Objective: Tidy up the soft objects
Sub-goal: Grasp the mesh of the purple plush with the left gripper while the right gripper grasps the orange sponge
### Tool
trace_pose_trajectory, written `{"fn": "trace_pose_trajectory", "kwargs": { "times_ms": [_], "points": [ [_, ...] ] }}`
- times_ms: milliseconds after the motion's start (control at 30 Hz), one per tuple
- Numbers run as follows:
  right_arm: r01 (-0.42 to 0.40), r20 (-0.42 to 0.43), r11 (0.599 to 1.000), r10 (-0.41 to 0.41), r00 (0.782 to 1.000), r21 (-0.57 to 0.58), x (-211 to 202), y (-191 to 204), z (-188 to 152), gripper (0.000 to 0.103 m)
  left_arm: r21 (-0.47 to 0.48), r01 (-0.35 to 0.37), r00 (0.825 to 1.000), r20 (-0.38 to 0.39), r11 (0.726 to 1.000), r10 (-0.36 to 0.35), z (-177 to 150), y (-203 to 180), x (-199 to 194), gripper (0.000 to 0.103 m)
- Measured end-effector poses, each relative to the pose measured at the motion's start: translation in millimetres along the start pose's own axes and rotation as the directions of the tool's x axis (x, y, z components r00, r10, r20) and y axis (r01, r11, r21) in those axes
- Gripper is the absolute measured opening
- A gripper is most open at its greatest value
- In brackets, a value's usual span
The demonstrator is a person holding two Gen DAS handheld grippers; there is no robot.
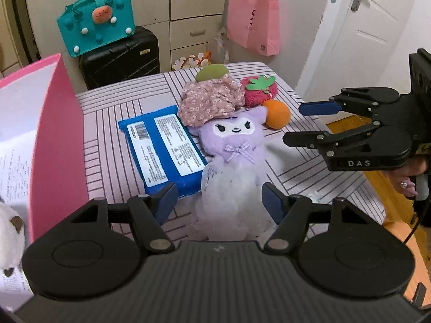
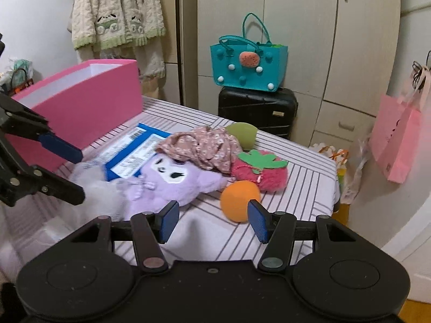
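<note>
A purple plush doll (image 1: 237, 148) (image 2: 172, 180) with a white gauzy skirt lies on the striped table, a floral cloth (image 1: 212, 101) (image 2: 204, 148) over its head. Beside it lie a red strawberry plush (image 1: 260, 91) (image 2: 262, 172), an orange ball (image 1: 277, 114) (image 2: 239, 199), a green soft piece (image 1: 211, 71) (image 2: 242, 133) and a blue wipes pack (image 1: 164, 148) (image 2: 132, 150). My left gripper (image 1: 219, 202) is open, its fingers on either side of the doll's skirt. My right gripper (image 2: 212, 219) is open and empty, just in front of the orange ball.
An open pink box (image 1: 58, 140) (image 2: 80, 102) stands at the table's left; a white plush (image 1: 10, 231) lies inside it. Beyond the table are a black suitcase (image 2: 258, 110) with a teal bag (image 2: 247, 67), wardrobes, a hanging pink bag (image 1: 253, 27) and a door.
</note>
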State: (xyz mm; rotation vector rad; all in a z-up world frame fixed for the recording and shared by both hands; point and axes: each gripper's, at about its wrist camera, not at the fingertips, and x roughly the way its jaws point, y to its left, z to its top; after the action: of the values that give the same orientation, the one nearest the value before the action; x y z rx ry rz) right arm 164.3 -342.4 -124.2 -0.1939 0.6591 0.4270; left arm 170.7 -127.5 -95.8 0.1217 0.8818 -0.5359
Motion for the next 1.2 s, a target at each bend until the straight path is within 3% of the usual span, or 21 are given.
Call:
{"fn": "trace_pose_trajectory", "kwargs": {
  "times_ms": [200, 333, 700, 767, 867, 1033, 1200],
  "points": [
    [-0.005, -0.009, 0.999, 0.006, 1.000, 0.044, 15.4, -13.3, -0.2, 0.062, -0.035, 0.042, 0.999, -0.020, 0.998, -0.043, -7.0, 3.0, 16.2, 0.058],
    [0.026, -0.020, 0.999, -0.025, 0.999, 0.030, 23.1, -14.8, -0.6, 0.062, -0.089, 0.073, 0.997, -0.032, 0.993, -0.076, -11.8, 5.6, 22.0, 0.058],
    [0.070, -0.048, 0.995, -0.067, 0.997, 0.071, 40.1, -29.7, -5.5, 0.064, -0.189, 0.071, 0.997, -0.018, 0.979, -0.076, -20.2, 9.9, 33.0, 0.058],
    [0.070, -0.041, 0.993, -0.066, 0.997, 0.094, 41.4, -32.4, -6.6, 0.061, -0.201, 0.076, 0.997, -0.011, 0.977, -0.080, -21.2, 11.2, 32.5, 0.058],
    [0.094, -0.025, 0.989, -0.092, 0.995, 0.112, 39.7, -35.8, -8.5, 0.046, -0.227, 0.088, 0.996, -0.006, 0.970, -0.092, -23.0, 15.1, 31.3, 0.058],
    [0.069, -0.010, 0.983, -0.069, 0.998, 0.170, 34.9, -39.8, -12.0, 0.043, -0.232, 0.088, 0.996, 0.001, 0.969, -0.090, -22.5, 16.2, 33.4, 0.045],
    [0.043, 0.001, 0.978, -0.044, 0.999, 0.202, 23.4, -29.4, -20.3, 0.043, -0.223, 0.098, 0.995, 0.012, 0.970, -0.098, -22.0, 13.1, 36.9, 0.039]
  ]
}}
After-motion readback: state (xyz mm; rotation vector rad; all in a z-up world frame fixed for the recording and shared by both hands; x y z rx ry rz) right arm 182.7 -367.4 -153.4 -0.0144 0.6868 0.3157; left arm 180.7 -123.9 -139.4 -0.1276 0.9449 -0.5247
